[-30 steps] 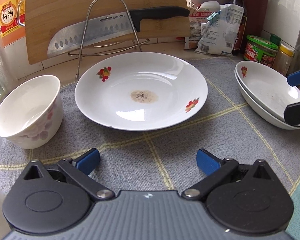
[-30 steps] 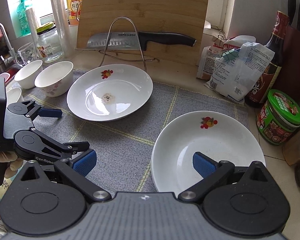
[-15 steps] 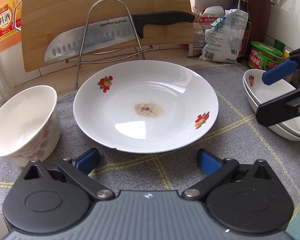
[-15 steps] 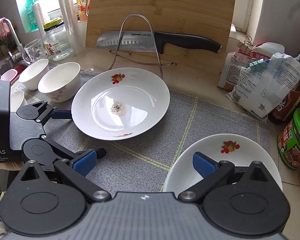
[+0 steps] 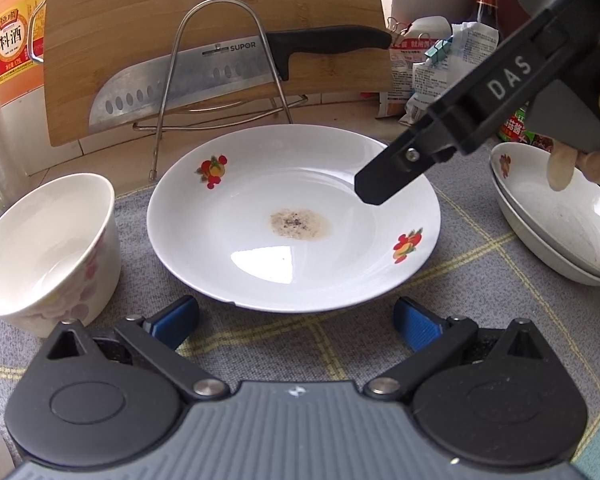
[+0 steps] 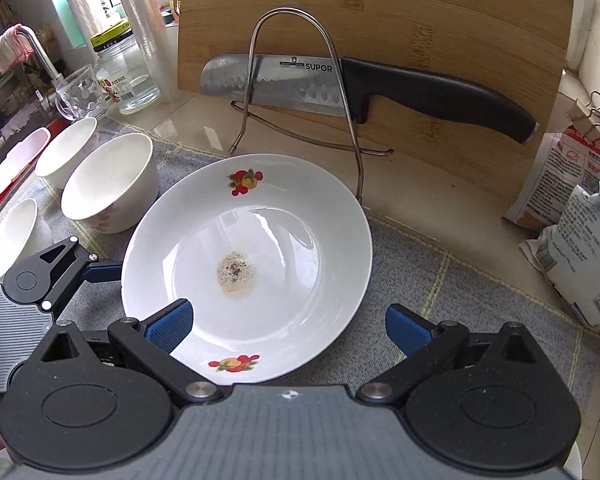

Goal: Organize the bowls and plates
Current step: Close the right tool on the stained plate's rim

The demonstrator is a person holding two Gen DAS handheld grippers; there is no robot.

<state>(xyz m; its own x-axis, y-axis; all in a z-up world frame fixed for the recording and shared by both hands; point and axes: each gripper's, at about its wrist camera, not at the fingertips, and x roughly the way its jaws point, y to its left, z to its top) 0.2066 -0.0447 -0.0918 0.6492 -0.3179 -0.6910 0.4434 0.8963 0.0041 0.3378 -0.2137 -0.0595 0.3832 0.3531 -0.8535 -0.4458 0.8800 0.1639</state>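
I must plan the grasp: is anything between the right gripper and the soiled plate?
Nothing visible. The right gripper is open directly over the near rim of the soiled plate, one finger already above its inside. The left gripper waits open at the plate's other edge.

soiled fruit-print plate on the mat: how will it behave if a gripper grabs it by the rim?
The plate looks like glazed ceramic with bright glare, so probably rigid, slick under the pads, and breakable if dropped. Its rim flares up shallowly, so a pinch at one edge would likely let it sag or pivot. The cloth mat should resist sliding.
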